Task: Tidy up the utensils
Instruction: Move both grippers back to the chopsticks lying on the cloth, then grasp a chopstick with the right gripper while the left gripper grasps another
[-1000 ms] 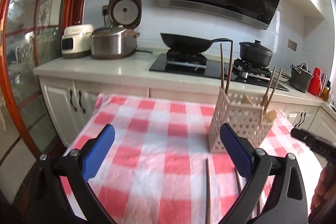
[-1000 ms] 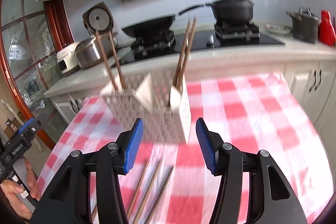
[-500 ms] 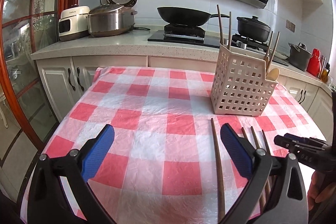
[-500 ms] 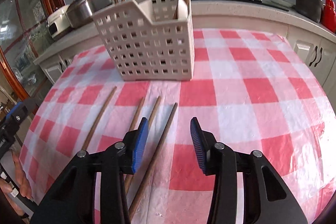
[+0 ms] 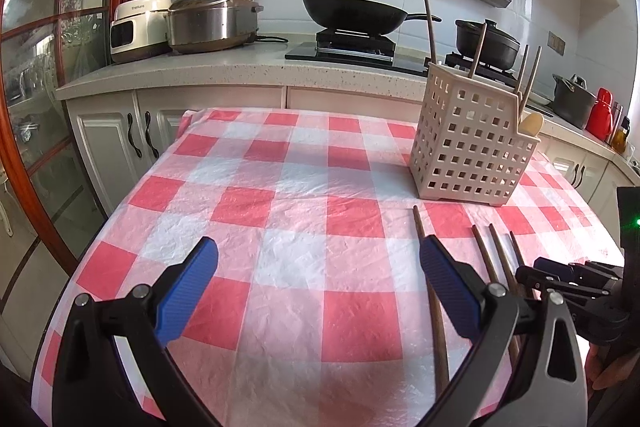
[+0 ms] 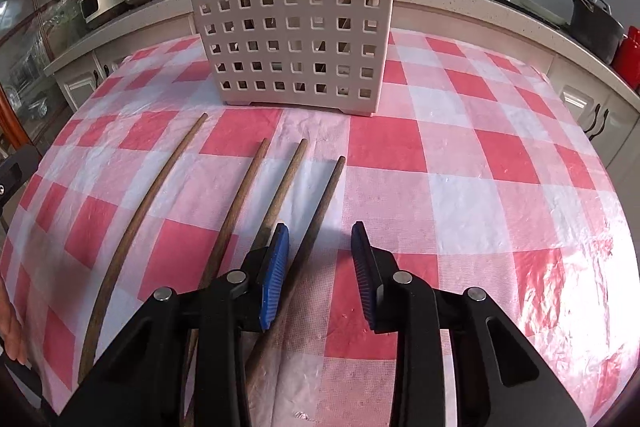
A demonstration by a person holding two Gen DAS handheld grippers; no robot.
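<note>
Directly between the narrowing jaws of the right gripper (image 6: 318, 267) lay the rightmost chopstick (image 6: 320, 219), flat on the tablecloth (image 6: 480, 187), unpinched, its long axis running toward the utensil basket (image 6: 296, 39) beyond.

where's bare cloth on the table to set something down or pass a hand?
Free: the checked tablecloth left of the utensil basket, out to the table's left edge; also the cloth right of the rightmost chopstick, below and right of the basket. Crowded: the strip in front of the basket, with four loose chopsticks and the right gripper, jaws astride that chopstick.
</note>
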